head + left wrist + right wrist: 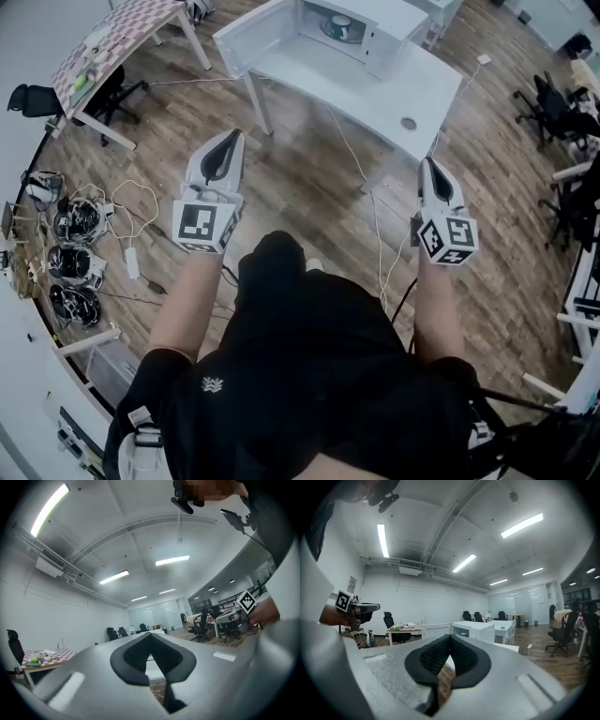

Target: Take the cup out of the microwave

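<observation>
1. The left claw [231, 141] and the right claw [428, 164] are both clenched and empty, well apart from the white counter [375, 89].
2. The small pale cup [339, 26] sits inside the open white microwave [380, 42] at the counter's far edge.
3. This looks like the approach step. The next move calls for reaching in with a released claw.

A checkered table [122, 37] stands left of the white table [328, 80]; black office chairs [553, 108] stand to its right.

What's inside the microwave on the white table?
The open microwave holds a round cup, seen from above. Its own casing hides part of the cavity, so whether anything else sits inside cannot be seen.
</observation>
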The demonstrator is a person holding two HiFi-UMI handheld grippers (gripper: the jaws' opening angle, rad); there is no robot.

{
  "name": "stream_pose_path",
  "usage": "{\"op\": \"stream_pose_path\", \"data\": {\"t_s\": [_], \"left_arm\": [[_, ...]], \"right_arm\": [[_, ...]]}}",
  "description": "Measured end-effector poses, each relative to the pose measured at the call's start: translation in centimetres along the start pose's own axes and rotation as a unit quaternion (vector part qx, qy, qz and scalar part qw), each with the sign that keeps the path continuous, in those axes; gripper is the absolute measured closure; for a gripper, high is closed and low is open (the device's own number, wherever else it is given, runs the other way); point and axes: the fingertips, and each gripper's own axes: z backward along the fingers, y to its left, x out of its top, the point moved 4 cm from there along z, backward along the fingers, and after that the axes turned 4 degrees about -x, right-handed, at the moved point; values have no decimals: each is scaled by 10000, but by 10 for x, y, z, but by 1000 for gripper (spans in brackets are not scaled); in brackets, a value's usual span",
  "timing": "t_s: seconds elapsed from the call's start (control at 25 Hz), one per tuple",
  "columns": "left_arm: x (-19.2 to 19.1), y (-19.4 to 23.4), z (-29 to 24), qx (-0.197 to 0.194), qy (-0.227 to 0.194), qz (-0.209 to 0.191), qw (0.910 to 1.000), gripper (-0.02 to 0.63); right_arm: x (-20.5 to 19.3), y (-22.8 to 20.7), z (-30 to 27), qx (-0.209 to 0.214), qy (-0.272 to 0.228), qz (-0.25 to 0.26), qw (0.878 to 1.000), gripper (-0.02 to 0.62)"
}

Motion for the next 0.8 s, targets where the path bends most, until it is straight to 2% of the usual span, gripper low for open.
{"op": "stream_pose_path", "data": {"t_s": [0.24,0.52,0.8], "left_arm": [[-10,9,-9,86,101,-9,9999,600],[-29,25,-51,-85,57,9,9999,600],[-46,54,-102,-202,20,15,9998,600]], "right_arm": [[-4,0,-22,159,44,34,9999,595],[-11,-9,-52,-45,32,22,10000,595],[-14,-13,-109,-103,137,74,9998,595]]}}
